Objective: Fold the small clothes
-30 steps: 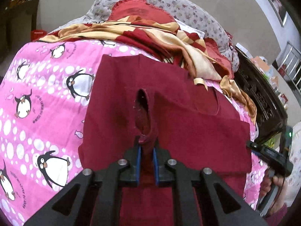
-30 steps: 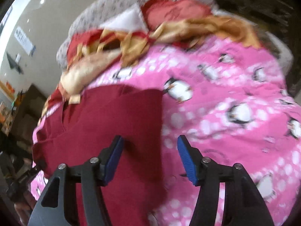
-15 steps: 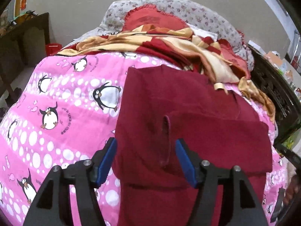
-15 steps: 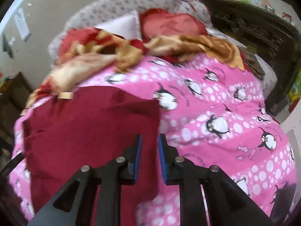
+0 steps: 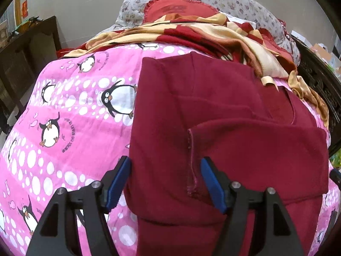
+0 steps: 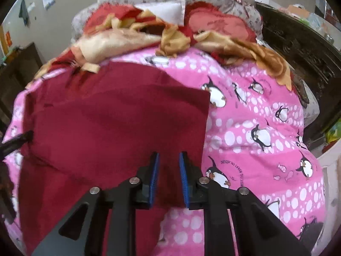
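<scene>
The maroon garment (image 5: 223, 128) lies half-folded on the bed (image 5: 64, 128). The left gripper (image 5: 166, 183) has just spread wide, releasing its flap; the right gripper (image 6: 168, 177), fingers narrow and just reopening, straddles the cloth edge without pinching.

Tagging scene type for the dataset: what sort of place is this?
Most likely a home bedroom: a bed with a pink penguin-print quilt, a floral pillow at its head, and dark wooden furniture alongside.

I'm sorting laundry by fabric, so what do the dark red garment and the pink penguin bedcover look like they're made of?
The dark red garment looks like a soft knit, perhaps fleece or cotton jersey: matte, slightly fuzzy, with a stitched hem at the fold's edge. The pink penguin bedcover looks like smooth printed woven cloth, probably cotton or polyester, possibly padded: crisp print, gentle puffy ripples. Neither fibre can be confirmed by sight.
</scene>
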`<state>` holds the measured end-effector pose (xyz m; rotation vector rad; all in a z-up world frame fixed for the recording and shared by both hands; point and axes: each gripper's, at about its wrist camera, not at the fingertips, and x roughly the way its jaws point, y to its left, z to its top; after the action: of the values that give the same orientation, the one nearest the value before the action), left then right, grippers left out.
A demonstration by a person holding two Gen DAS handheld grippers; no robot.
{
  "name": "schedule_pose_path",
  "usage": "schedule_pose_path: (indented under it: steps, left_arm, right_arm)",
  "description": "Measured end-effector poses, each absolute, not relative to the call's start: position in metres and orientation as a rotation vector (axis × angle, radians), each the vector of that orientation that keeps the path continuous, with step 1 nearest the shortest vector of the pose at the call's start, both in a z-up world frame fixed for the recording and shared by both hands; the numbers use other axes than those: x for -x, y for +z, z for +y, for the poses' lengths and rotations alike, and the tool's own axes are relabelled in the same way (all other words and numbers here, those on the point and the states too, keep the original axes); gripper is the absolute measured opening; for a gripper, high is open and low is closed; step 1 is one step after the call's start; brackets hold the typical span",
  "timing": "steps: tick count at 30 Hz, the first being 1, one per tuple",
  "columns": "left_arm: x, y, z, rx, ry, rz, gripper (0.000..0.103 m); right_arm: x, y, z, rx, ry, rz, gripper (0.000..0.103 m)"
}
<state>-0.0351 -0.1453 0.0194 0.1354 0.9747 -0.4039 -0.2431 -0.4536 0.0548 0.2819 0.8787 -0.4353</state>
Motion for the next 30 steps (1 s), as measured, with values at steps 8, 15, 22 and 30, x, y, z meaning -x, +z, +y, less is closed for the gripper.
schedule_pose_path:
  steps: [8, 15, 22, 30]
  left_arm:
    - [0.037, 0.023, -0.143, -0.144, -0.415, 0.993, 0.074]
    - [0.071, 0.042, -0.094, -0.021, -0.543, 1.073, 0.074]
    - [0.125, 0.032, -0.048, -0.065, -0.566, 1.137, 0.075]
    - [0.152, 0.032, -0.020, -0.038, -0.587, 1.165, 0.075]
  right_arm:
    - [0.236, 0.021, -0.450, -0.267, -0.453, 0.958, 0.019]
    - [0.276, 0.065, -0.438, -0.293, -0.393, 0.897, 0.029]
    - [0.323, 0.037, -0.437, -0.472, -0.299, 0.943, 0.046]
    - [0.311, 0.007, -0.416, -0.422, -0.287, 0.914, 0.003]
